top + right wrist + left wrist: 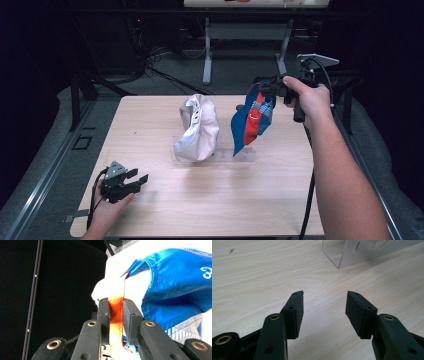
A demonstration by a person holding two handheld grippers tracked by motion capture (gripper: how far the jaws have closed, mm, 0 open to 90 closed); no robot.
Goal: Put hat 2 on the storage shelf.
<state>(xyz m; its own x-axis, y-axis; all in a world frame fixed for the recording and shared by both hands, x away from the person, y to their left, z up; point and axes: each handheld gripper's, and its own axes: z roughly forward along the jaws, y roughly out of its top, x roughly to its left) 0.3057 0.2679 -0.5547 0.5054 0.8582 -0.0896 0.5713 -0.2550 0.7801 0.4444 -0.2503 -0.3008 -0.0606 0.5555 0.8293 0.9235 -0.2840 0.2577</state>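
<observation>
The right gripper [265, 89] is pinching a blue-and-red cap [252, 120] by its edge above the bench's [165, 210] far right; keeping that pinch firm seems wise. The left gripper [142, 180], fingers wide, is resting near the front-left corner.

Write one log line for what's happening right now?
right gripper: shut on blue cap, lifted | left gripper: open, on table | white cap: on clear stand

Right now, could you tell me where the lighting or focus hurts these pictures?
High view: dark surroundings, soft overall. Right gripper view: background behind the blue cap blown out white, near fingers slightly blurred. Left gripper view: evenly lit, table grain sharp.
</observation>
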